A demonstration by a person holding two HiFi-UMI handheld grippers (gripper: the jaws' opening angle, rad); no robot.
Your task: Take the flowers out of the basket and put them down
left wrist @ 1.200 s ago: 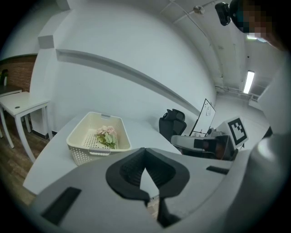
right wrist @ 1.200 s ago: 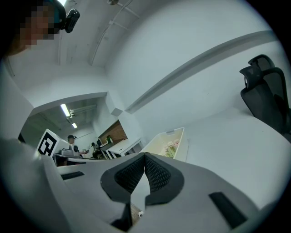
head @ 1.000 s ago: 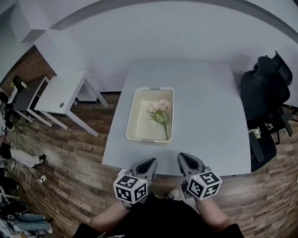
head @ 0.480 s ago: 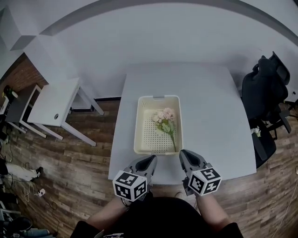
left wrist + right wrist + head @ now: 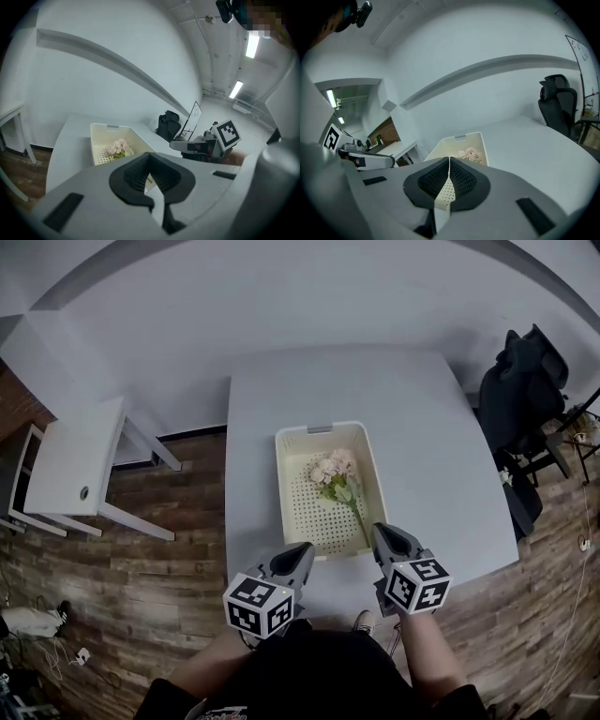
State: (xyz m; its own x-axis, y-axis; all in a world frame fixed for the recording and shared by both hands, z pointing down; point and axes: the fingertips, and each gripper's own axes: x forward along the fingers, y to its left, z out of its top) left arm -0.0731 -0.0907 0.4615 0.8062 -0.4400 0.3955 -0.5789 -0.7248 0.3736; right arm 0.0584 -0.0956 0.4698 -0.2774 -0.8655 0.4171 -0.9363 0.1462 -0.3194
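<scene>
The left gripper (image 5: 296, 557) hovers at the table's near edge, its jaws pressed together on nothing. The right gripper (image 5: 386, 536) is likewise closed and empty. The cream basket (image 5: 283, 486) sits at 1 o'clock from the left gripper and 11 o'clock from the right, on the grey table (image 5: 422, 418). In it lie the pink flowers (image 5: 335, 468), with the stem trailing toward 5 o'clock. A black office chair (image 5: 517, 395) stands at 2 o'clock.
</scene>
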